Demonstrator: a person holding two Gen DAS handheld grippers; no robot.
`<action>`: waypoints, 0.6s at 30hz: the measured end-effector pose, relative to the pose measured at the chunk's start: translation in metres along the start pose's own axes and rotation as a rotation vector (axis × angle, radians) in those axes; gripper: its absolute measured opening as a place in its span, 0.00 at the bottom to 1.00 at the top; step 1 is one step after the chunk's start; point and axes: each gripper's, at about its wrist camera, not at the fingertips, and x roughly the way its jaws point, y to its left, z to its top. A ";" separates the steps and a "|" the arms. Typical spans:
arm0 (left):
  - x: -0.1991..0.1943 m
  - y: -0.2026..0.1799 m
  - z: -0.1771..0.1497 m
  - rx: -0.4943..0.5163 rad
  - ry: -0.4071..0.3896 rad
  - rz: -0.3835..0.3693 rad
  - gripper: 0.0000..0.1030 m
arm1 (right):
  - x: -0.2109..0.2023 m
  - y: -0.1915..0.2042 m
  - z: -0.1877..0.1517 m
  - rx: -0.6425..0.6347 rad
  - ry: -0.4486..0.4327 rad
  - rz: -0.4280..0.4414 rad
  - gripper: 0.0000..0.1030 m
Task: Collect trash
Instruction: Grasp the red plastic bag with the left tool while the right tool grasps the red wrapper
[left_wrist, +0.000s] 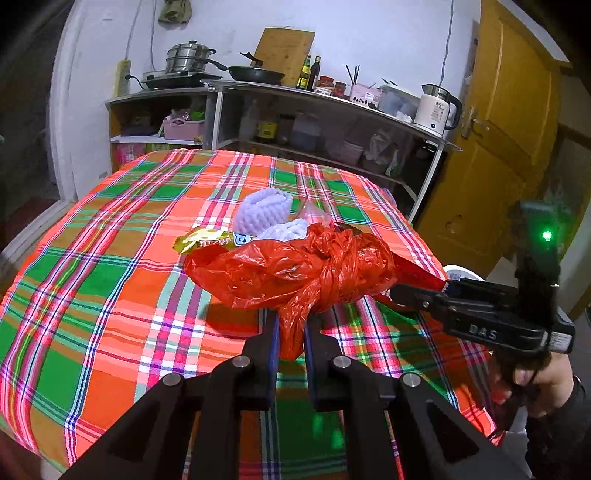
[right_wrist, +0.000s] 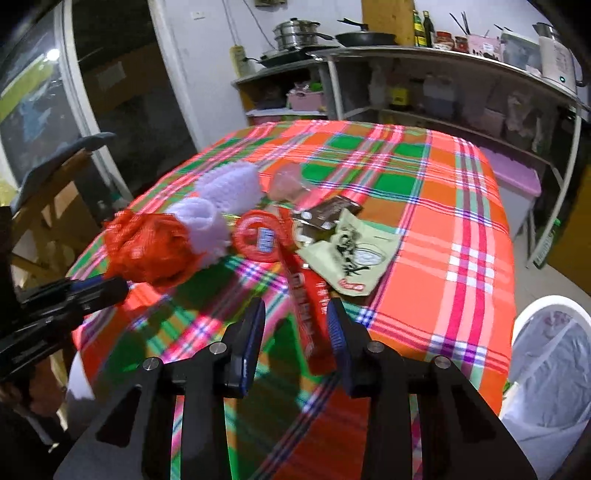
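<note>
My left gripper is shut on a knotted red plastic bag and holds it just above the plaid tablecloth; the bag also shows in the right wrist view. My right gripper is open, its fingers on either side of a long red wrapper lying on the table. Behind lie white foam fruit nets, a yellow snack wrapper, a pale green packet, a dark wrapper and a red round lid.
A white bin with a liner bag stands on the floor at the table's right. Metal shelves with pots, bottles and a kettle line the back wall. A yellow door is at right. A wooden chair is left.
</note>
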 end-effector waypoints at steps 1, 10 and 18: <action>0.000 0.001 0.000 -0.002 0.000 0.000 0.12 | 0.003 -0.002 0.001 0.002 0.008 -0.008 0.35; 0.001 0.001 0.000 -0.007 0.003 0.000 0.12 | 0.007 -0.003 -0.001 0.019 0.039 -0.016 0.15; -0.005 -0.008 -0.001 0.004 -0.006 -0.007 0.12 | -0.028 0.001 -0.016 0.054 -0.013 0.003 0.11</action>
